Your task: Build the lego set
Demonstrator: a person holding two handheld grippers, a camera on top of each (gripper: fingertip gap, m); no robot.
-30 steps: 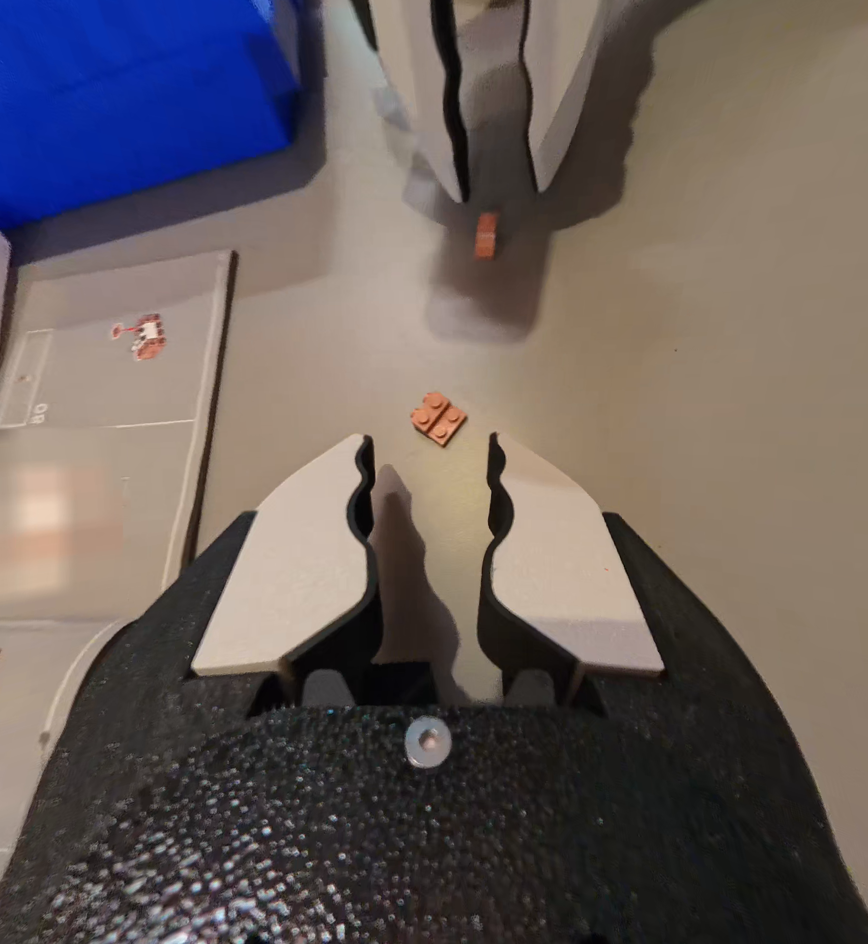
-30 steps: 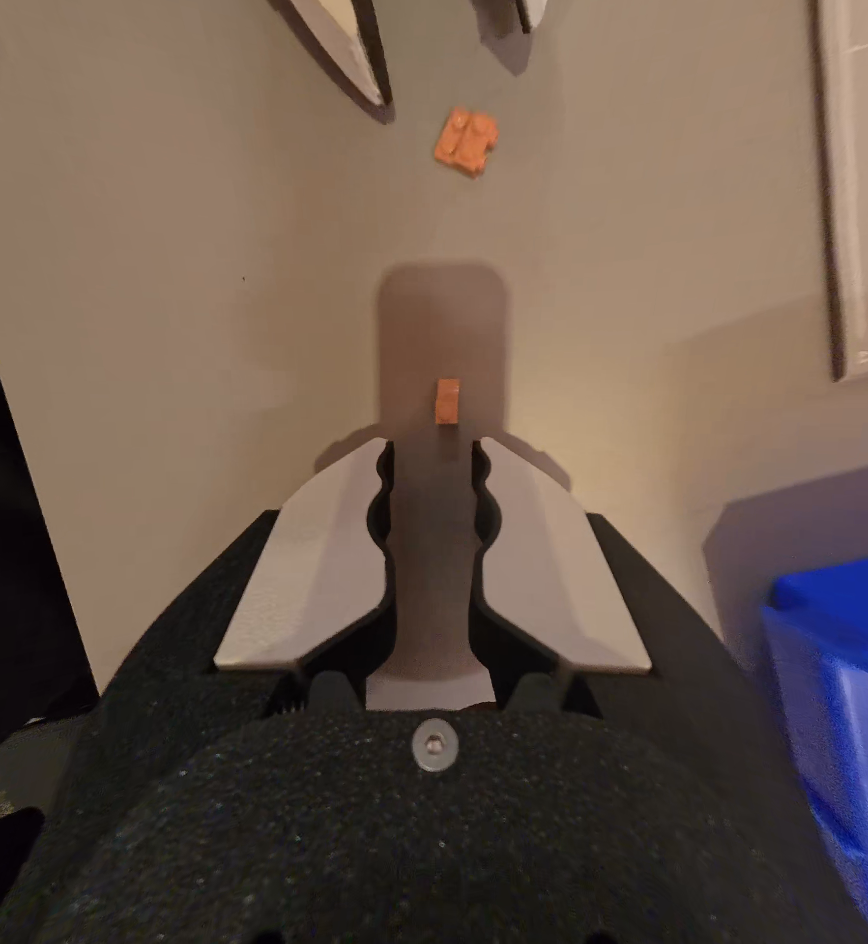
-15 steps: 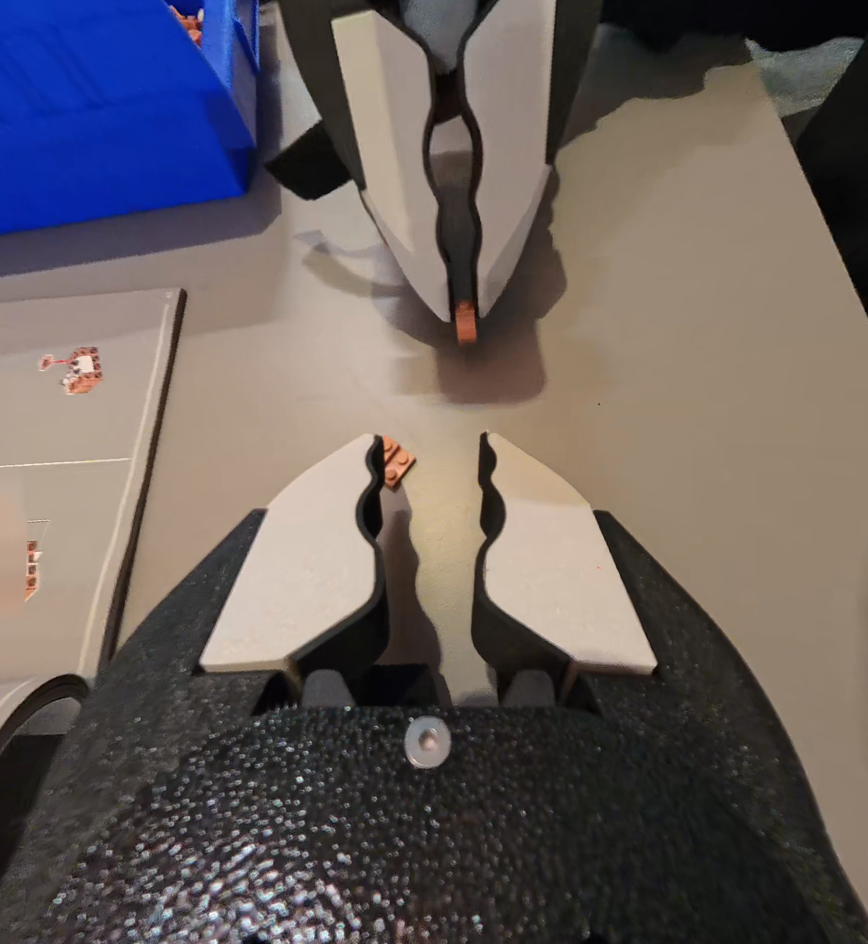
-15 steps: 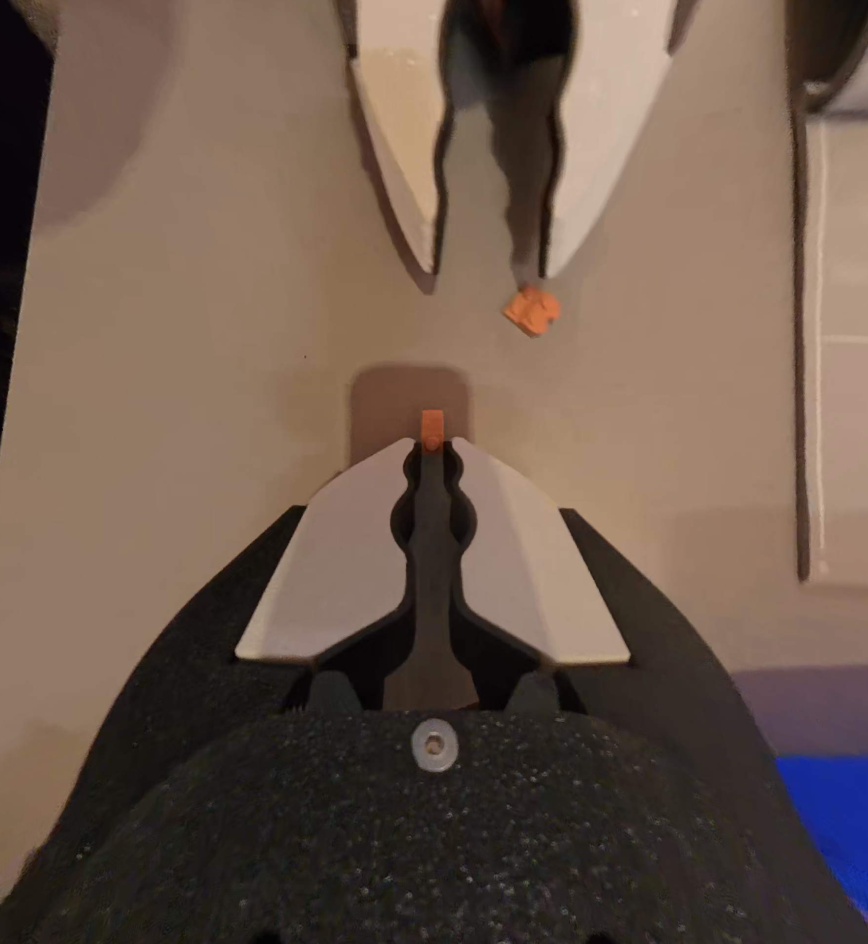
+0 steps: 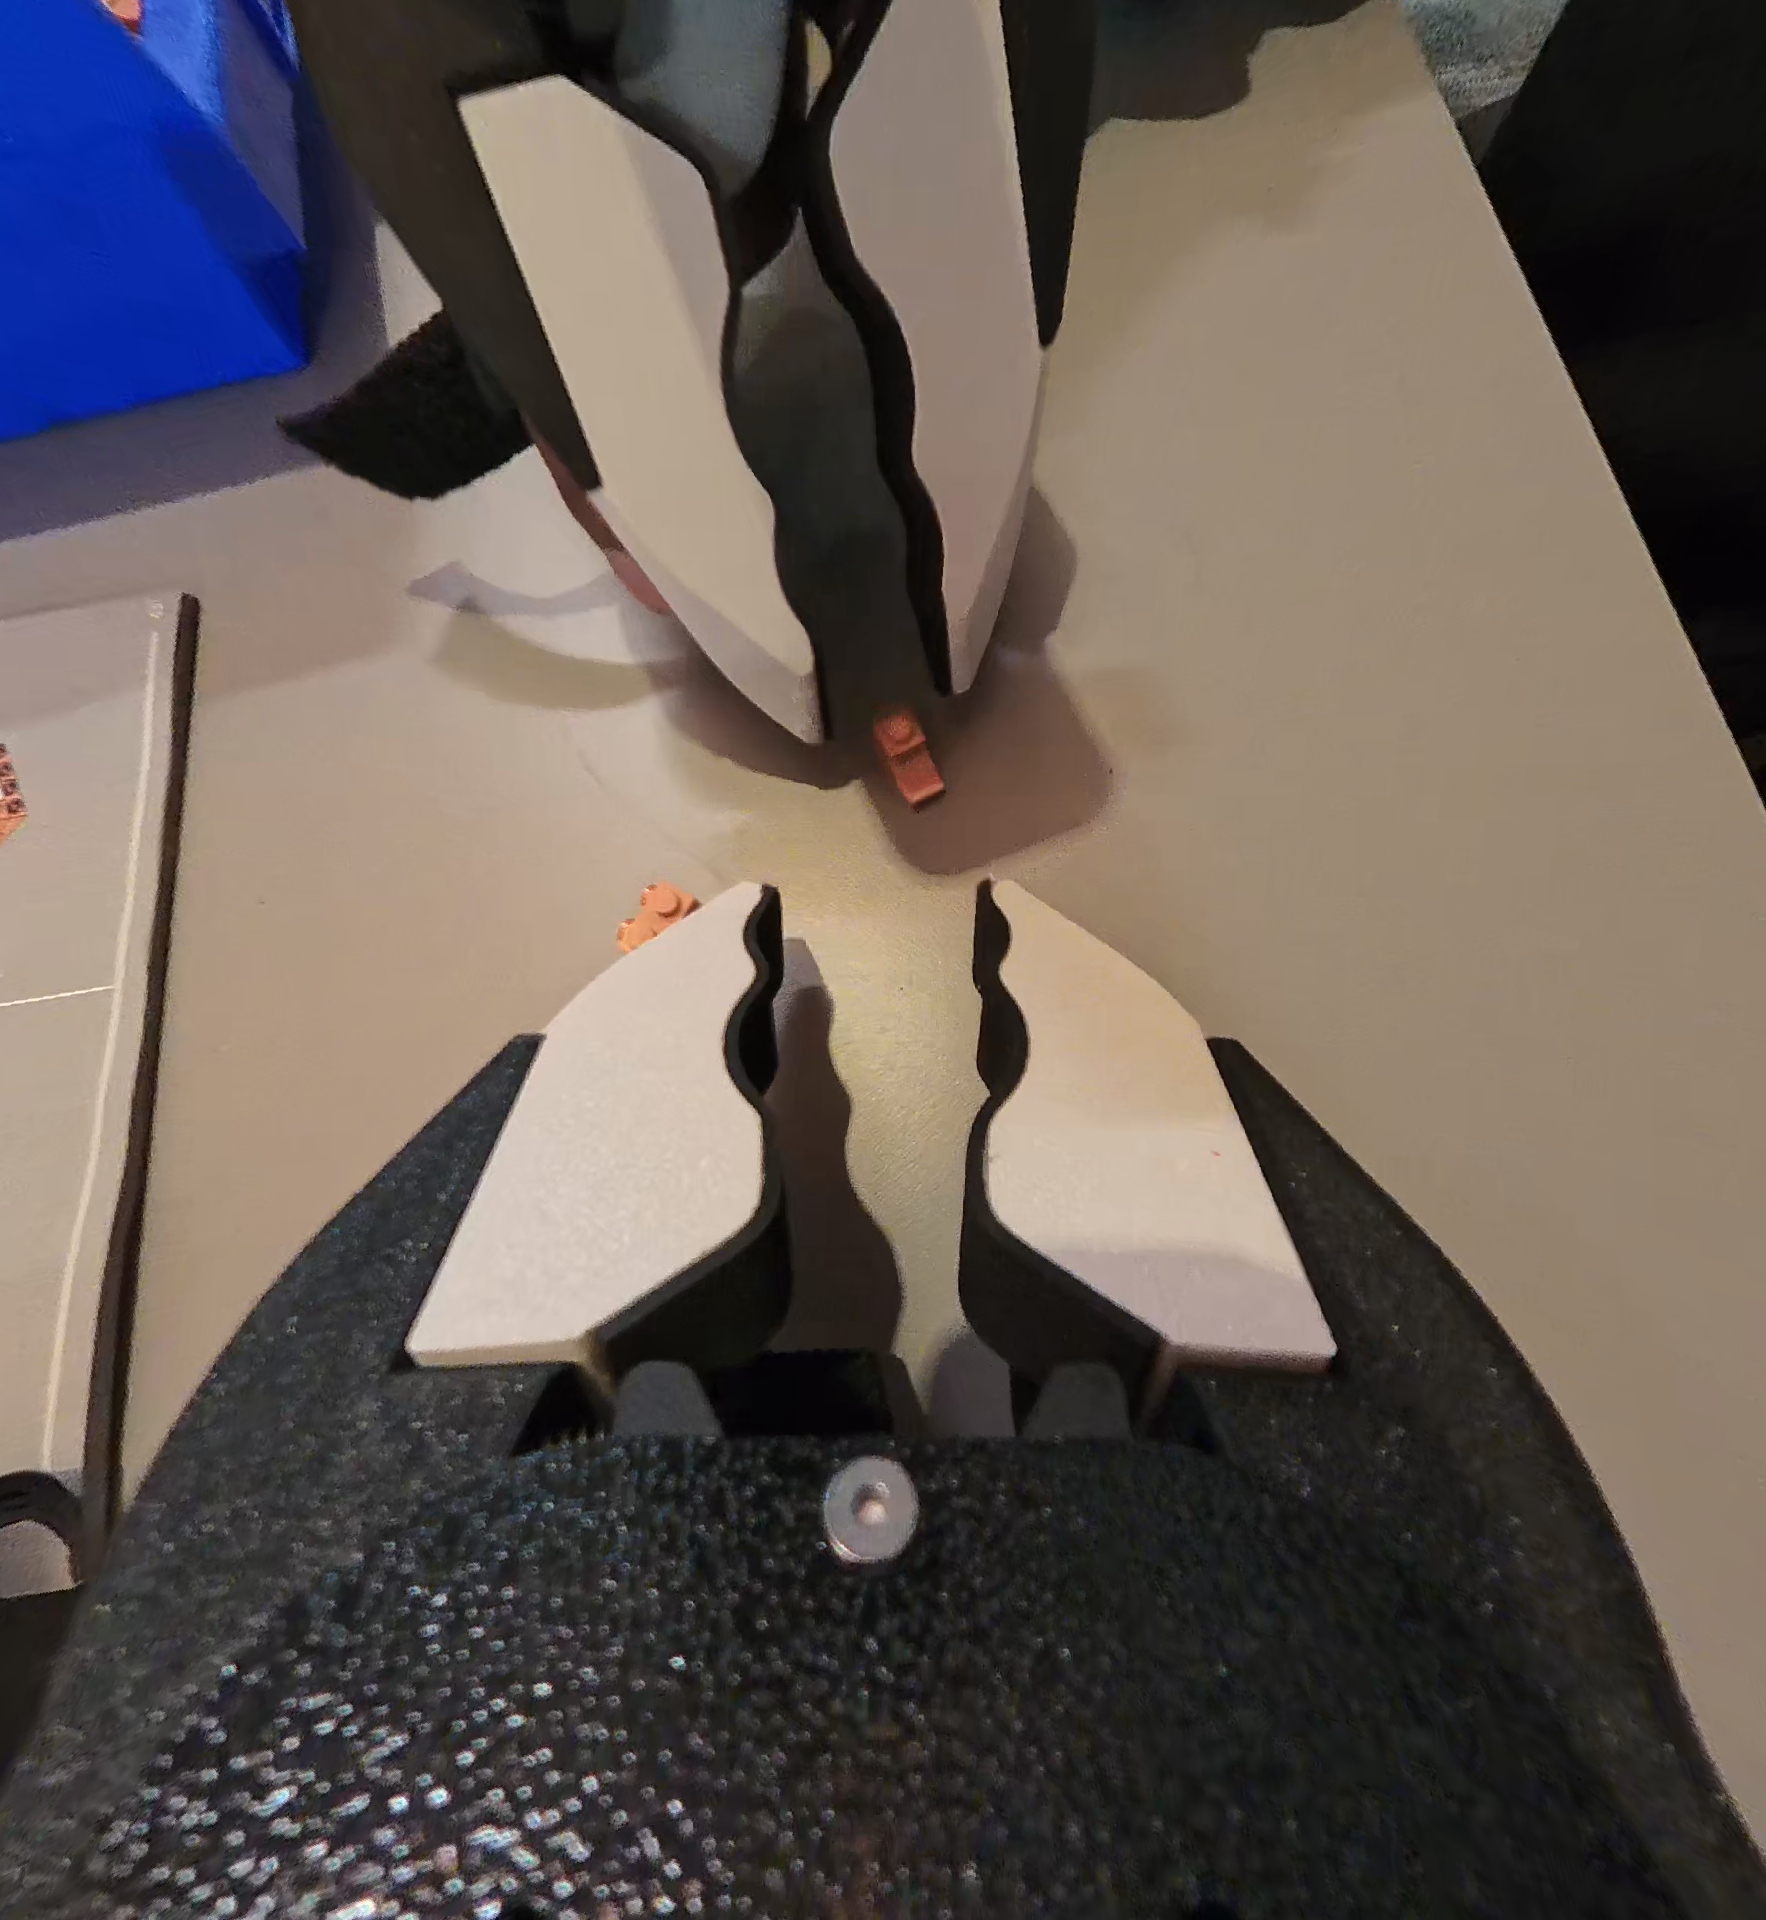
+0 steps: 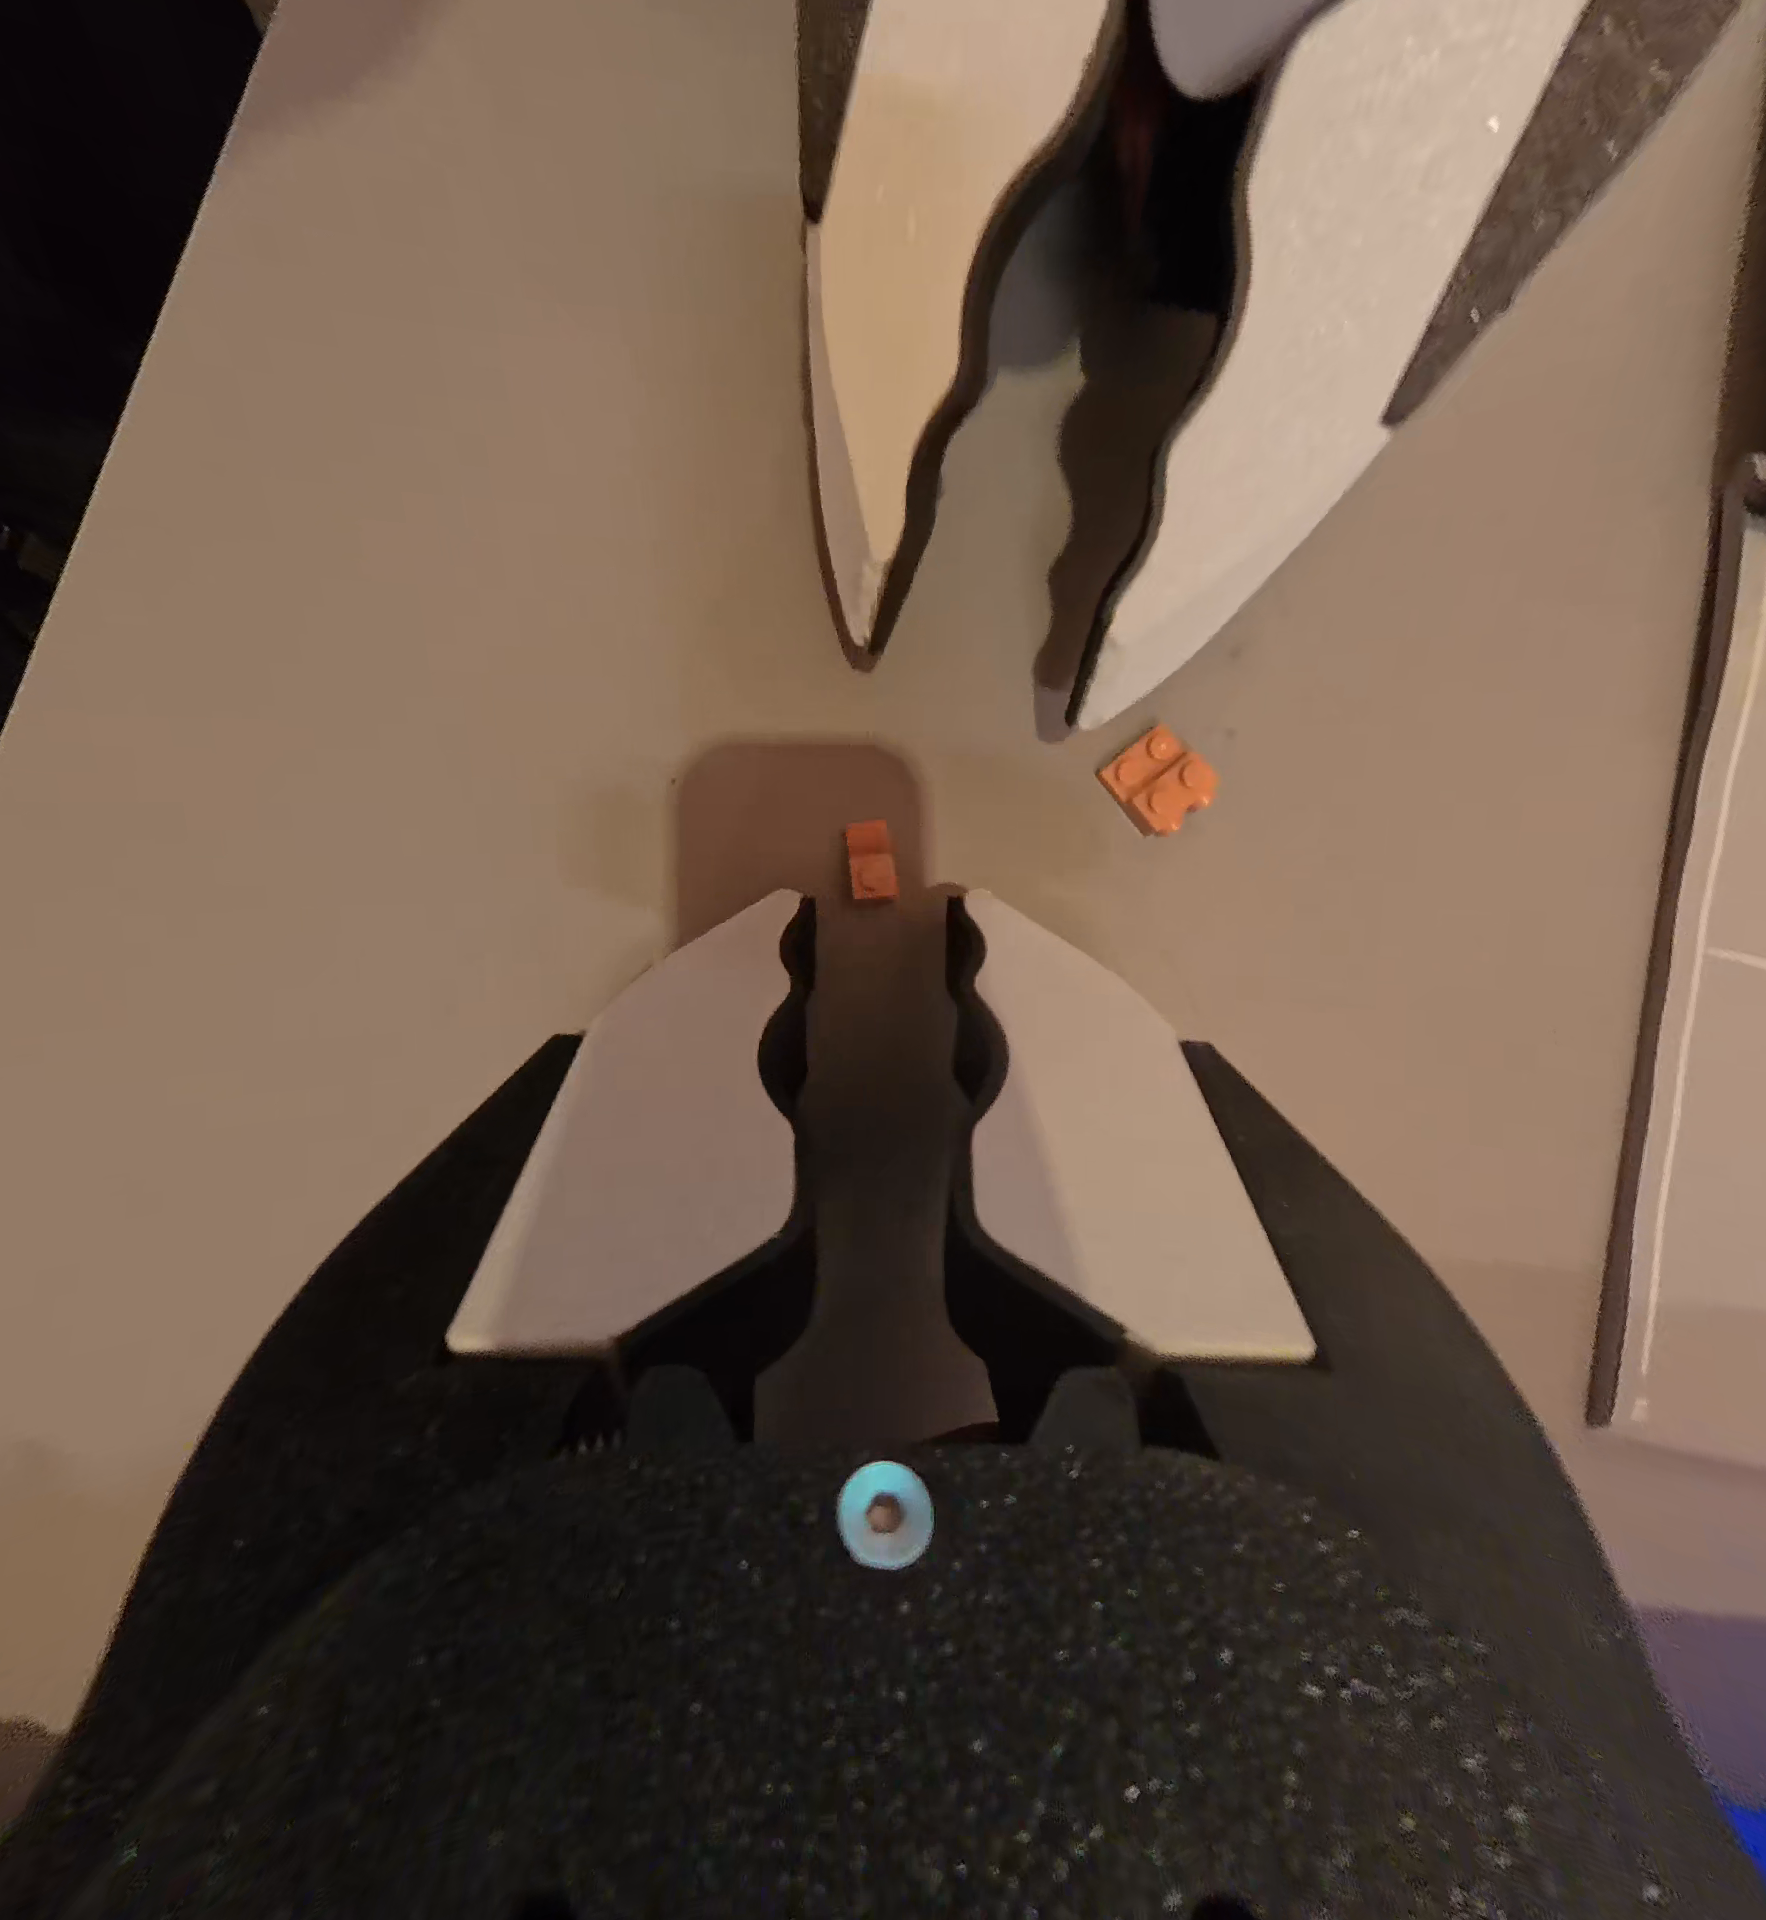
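Orange narrow brick [image 6: 871,862] flat on table [image 6: 391,623], just off right gripper [image 6: 879,902] tips, long axis in line with spread, empty fingers. Square orange plate [image 6: 1159,779] beside left gripper [image 5: 877,899], likewise spread, empty.

Your right gripper [image 6: 879,896] has let go of the small orange brick [image 6: 871,862], which now lies on the table [image 6: 391,727]. The orange plate [image 5: 655,914] has slipped outside your left gripper [image 5: 877,894].
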